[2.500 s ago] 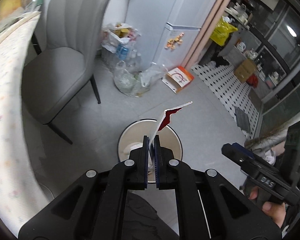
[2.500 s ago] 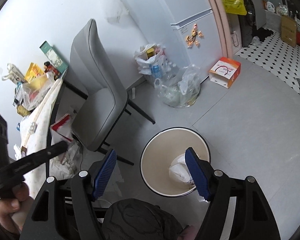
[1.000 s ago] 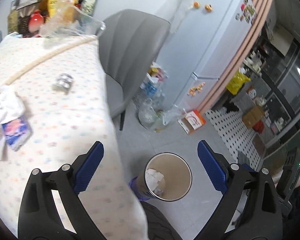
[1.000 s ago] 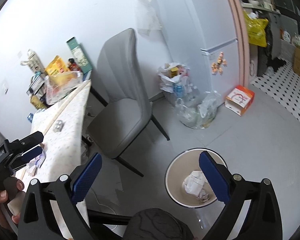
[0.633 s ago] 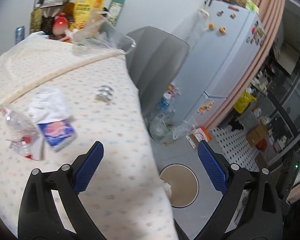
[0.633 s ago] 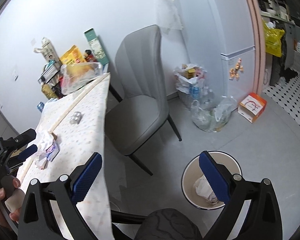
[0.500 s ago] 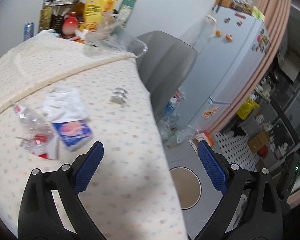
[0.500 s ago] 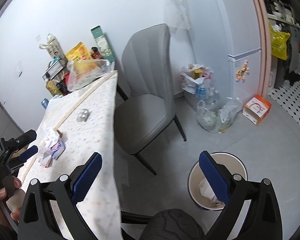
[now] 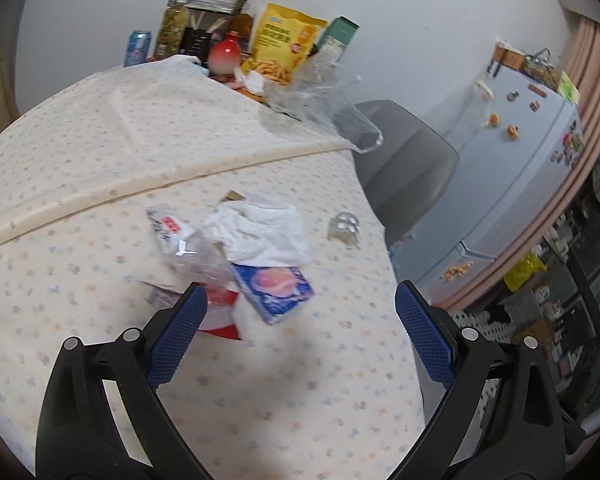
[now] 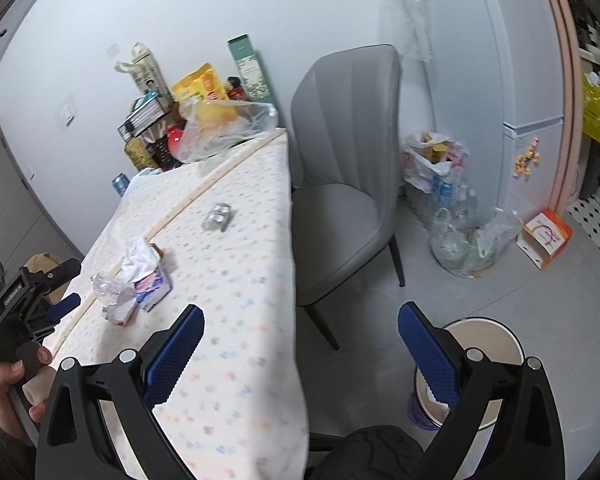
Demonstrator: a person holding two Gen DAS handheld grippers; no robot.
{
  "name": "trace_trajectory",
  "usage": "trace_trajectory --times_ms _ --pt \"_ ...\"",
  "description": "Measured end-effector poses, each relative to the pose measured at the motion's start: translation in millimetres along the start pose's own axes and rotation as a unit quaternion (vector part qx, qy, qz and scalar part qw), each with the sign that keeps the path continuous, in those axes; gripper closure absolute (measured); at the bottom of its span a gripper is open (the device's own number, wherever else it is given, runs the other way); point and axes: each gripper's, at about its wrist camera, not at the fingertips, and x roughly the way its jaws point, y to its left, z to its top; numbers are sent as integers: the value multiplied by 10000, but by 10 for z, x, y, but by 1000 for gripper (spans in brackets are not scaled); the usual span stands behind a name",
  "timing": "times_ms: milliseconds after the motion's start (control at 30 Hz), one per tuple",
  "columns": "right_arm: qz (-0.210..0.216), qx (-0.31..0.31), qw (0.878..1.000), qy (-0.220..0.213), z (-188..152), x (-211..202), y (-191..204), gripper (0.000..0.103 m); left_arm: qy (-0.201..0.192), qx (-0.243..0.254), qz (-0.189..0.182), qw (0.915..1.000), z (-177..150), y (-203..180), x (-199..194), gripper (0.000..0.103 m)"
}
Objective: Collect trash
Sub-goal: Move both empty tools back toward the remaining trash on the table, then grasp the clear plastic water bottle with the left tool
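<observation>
Your left gripper (image 9: 300, 320) and right gripper (image 10: 300, 344) both show black frames with blue textured pads. The tablecloth (image 9: 100, 152) reads cream with small pastel dots. On it you have a white crumpled tissue (image 9: 260, 232), a blue packet (image 9: 274, 286) with a pink print, and a clear wrapper (image 9: 180, 240) with red marking. The chair (image 10: 348, 184) is grey. The bin (image 10: 496, 340) is cream inside, dark-rimmed.

grey chair (image 10: 348, 184), white fridge (image 9: 512, 184), yellow snack bag (image 9: 286, 40)
</observation>
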Motion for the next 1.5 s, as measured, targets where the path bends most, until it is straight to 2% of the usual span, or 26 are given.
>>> trace_trajectory --times_ms 333,500,700,800,867,933,1067,1233,1333,1500 --pt "327 -413 9986 95 109 236 491 8 -65 -504 177 9986 181 556 42 9" --pt "345 -542 9977 209 126 361 645 8 68 -885 66 9960 269 807 182 10" --pt "390 -627 9969 271 155 461 767 8 263 -1199 -50 9924 330 910 400 10" --pt "428 -650 9965 304 180 509 810 8 398 -1373 -5 9897 320 954 532 27" --pt "448 -691 9961 325 206 546 852 8 501 -1518 9 9871 318 993 585 59" --pt "483 -733 9955 344 228 585 895 8 474 -1618 -44 9857 316 1023 570 66" --pt "613 -873 9935 387 281 686 1044 8 328 -1472 -53 9886 366 1001 417 68" --pt "795 -1109 9889 584 295 920 1283 18 121 -1401 -85 9900 423 1022 153 68" --pt "883 -1291 9852 705 283 1073 1438 23 17 -1363 18 9907 425 1063 27 68" --pt "1021 -1450 9805 847 315 1277 1640 24 -73 -1478 199 9888 403 1247 -109 68"
